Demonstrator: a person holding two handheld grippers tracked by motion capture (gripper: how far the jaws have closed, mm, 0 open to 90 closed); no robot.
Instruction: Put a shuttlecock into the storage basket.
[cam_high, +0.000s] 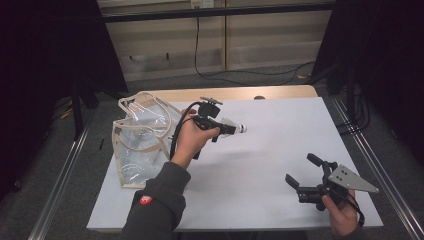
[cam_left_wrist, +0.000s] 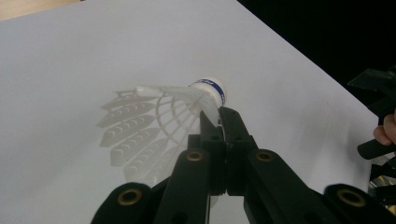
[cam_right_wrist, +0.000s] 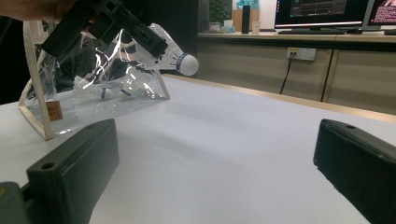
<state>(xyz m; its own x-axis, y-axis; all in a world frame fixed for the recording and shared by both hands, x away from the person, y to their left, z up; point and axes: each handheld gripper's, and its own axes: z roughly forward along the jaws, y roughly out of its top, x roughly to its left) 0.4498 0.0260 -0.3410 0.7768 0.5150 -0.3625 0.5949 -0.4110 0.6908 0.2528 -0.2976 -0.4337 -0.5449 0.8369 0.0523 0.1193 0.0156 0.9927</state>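
A white shuttlecock (cam_high: 236, 128) with a blue band at its cork is held in the air over the white table (cam_high: 270, 150). My left gripper (cam_high: 227, 128) is shut on it. In the left gripper view the jaws pinch the feather skirt of the shuttlecock (cam_left_wrist: 154, 121) just behind the cork, which points away. My right gripper (cam_high: 302, 169) rests low at the front right, open, with nothing between its jaws. From the right gripper view the shuttlecock (cam_right_wrist: 175, 59) hangs ahead, in front of a clear bag (cam_right_wrist: 70, 93).
The clear plastic bag (cam_high: 140, 140) with beige trim stands open at the table's left, and more shuttlecocks (cam_right_wrist: 105, 89) lie inside it. Metal rails run along both sides of the table. A desk with monitors (cam_right_wrist: 322, 11) stands beyond.
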